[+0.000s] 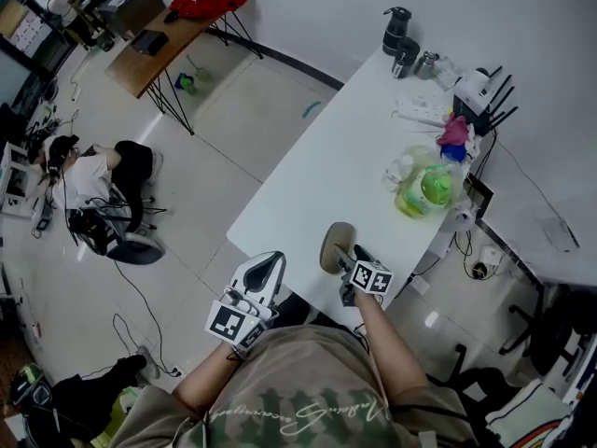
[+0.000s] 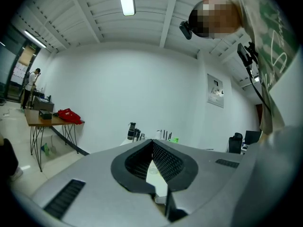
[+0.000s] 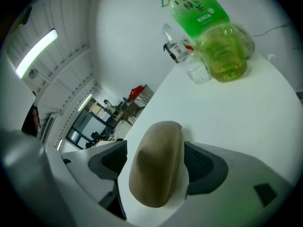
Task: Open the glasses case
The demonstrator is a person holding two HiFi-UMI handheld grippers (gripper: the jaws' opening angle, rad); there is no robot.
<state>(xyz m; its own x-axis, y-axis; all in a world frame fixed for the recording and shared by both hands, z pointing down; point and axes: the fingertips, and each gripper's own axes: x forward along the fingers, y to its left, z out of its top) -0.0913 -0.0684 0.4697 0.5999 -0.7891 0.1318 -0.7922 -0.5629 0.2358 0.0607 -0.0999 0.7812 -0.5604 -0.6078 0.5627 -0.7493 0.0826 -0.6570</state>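
Note:
A tan, rounded glasses case lies closed on the white table, close to its near edge. My right gripper has come down over the near end of the glasses case. In the right gripper view my right gripper stands wide open with the case between the two dark pads; I see no pad pressing on it. My left gripper hovers off the table's near left edge. In its own view my left gripper is shut with nothing in it.
A green tea bottle and a small clear bottle stand at the table's right side. Black flasks, a power strip and a router sit at the far end. A person sits on the floor to the left.

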